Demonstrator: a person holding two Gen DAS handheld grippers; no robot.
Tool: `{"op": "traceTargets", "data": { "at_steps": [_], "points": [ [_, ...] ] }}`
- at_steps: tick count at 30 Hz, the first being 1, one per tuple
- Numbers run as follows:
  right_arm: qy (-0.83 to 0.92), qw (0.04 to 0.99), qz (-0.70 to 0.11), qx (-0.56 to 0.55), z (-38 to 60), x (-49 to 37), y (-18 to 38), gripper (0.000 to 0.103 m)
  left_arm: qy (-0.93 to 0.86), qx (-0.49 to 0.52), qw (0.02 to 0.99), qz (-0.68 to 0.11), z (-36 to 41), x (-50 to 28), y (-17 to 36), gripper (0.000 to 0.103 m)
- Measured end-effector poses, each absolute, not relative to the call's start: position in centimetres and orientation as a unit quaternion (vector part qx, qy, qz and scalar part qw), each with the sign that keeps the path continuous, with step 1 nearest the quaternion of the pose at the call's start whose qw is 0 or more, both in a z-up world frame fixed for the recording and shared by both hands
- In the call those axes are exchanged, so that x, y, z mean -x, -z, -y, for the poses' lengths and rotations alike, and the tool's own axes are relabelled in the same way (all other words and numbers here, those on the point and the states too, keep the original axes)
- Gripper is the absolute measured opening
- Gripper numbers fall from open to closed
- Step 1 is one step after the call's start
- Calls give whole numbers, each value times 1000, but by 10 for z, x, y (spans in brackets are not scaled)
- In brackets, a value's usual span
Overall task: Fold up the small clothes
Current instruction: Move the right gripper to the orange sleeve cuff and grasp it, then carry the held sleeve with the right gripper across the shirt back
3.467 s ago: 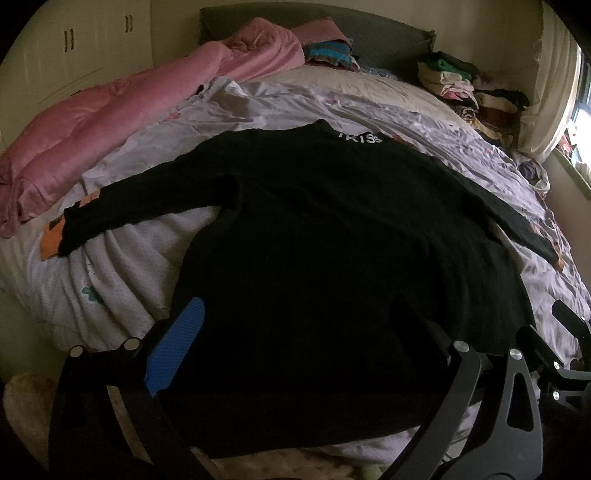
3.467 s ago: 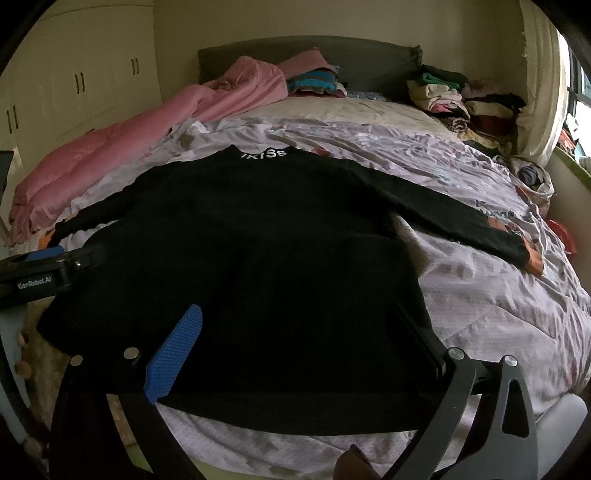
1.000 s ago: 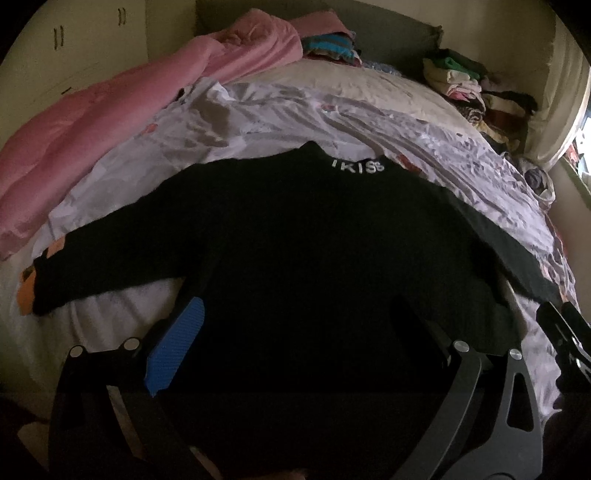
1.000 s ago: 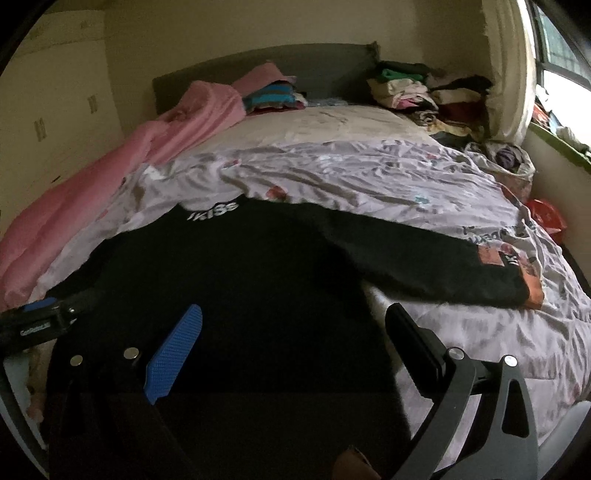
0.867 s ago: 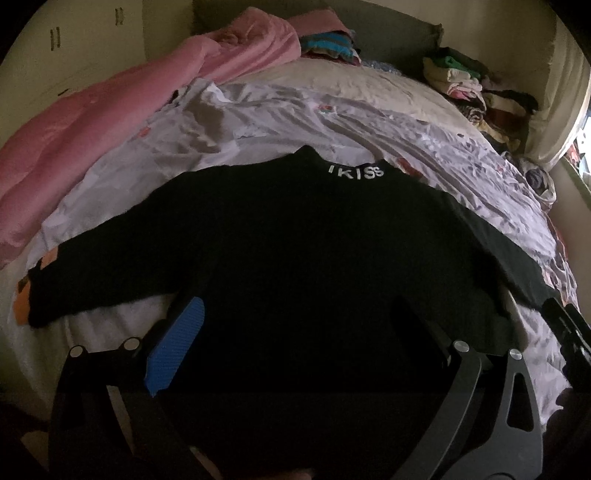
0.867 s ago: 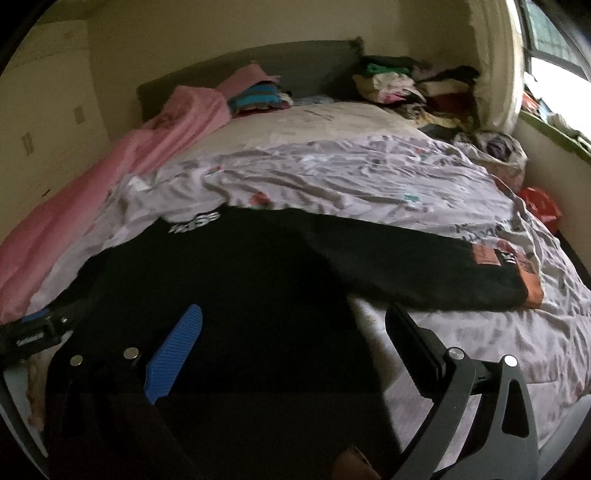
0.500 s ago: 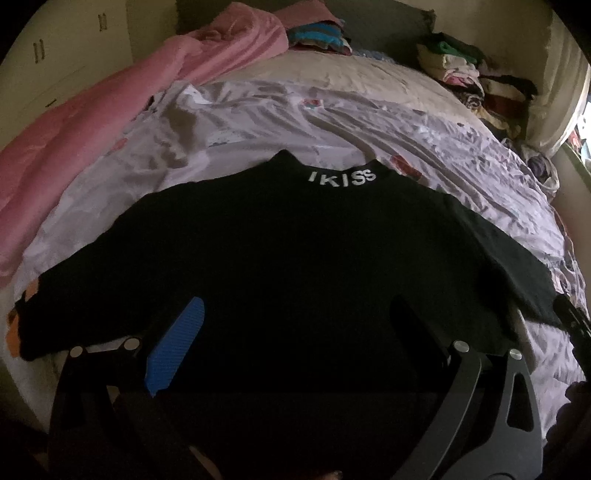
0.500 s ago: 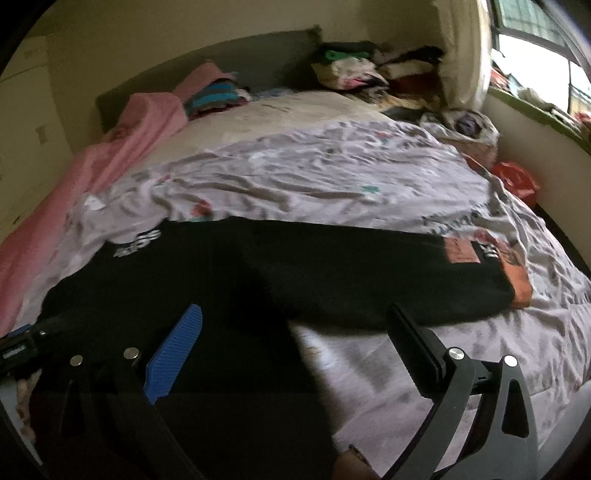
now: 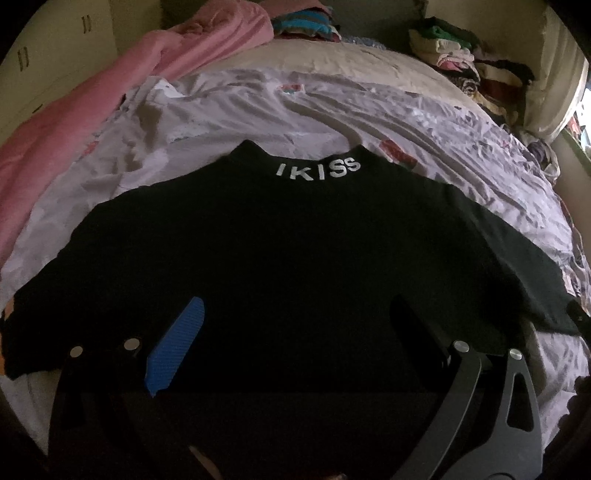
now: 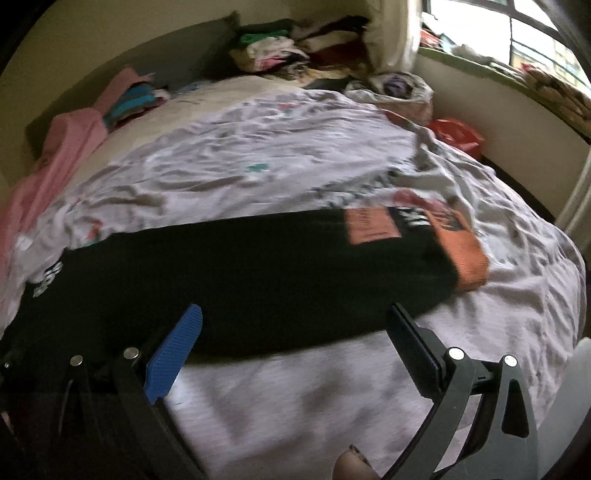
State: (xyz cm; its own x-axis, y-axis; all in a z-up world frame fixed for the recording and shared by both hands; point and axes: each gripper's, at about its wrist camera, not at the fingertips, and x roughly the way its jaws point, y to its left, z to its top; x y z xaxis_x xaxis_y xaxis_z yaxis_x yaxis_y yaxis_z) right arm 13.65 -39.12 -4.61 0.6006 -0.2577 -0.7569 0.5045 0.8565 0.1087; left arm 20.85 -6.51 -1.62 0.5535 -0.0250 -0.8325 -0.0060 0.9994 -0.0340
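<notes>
Your sweater (image 9: 295,266) lies flat on the bedsheet (image 9: 229,110), collar far, sleeves out left and right. A blanket (image 9: 74,110) lies far left, a clothes pile (image 9: 465,62) far right.

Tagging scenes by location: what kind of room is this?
Most likely a home bedroom: a bed with a headboard, a black top spread flat on it, stacks of clothes at the head, and a window.
</notes>
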Motion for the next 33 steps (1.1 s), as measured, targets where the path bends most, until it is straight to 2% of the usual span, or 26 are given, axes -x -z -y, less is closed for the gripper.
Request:
{"op": "traceTargets", "data": {
  "at_steps": [11,20,22,23,24,25,27,33],
  "points": [
    [281,842,-406,-216,454,-127,77,99,4,18,878,-477,72,-219,39,95],
    [267,839,-370,-296,497,-131,88,97,3,29,880,-474,68,-223,43,95],
    [274,839,-363,-297,502,-134,86,63,4,37,881,-472,66,-223,42,95],
    [276,841,-357,-298,503,-134,84,54,6,45,882,-469,64,-223,40,95],
    [269,845,-349,-303,505,-133,81,32,7,49,882,-468,62,-222,39,95],
    [261,848,-343,-307,507,-132,78,17,9,54,883,-466,60,-221,36,95],
    [247,862,-321,-305,504,-127,68,13,11,59,885,-462,57,-219,31,95],
    [192,905,-266,-269,479,-121,27,13,17,65,895,-440,48,-209,6,95]
  ]
}}
